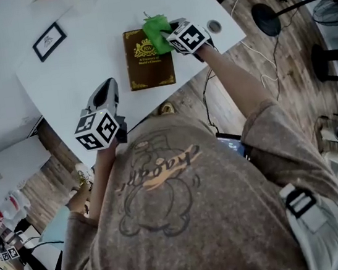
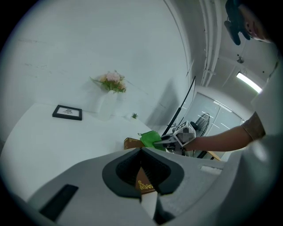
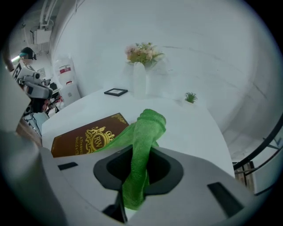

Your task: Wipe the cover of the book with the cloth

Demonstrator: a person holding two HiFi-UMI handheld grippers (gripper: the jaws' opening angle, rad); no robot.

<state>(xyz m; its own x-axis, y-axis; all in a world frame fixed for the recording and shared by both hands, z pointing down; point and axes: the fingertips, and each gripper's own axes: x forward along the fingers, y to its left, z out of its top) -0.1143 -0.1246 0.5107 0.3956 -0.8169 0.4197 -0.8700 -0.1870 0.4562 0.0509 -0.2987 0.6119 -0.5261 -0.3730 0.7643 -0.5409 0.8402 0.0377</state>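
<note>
Tightly, right claw pinches fuzzy green cloth.

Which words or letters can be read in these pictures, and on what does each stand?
"RW": gold crest on the cover of the book.
"A Treasury of World's": under the crest; the rest is blurred.
Print on the shirt: script, not legible.
Framed picture and red label on a white container: too small to read.
</note>
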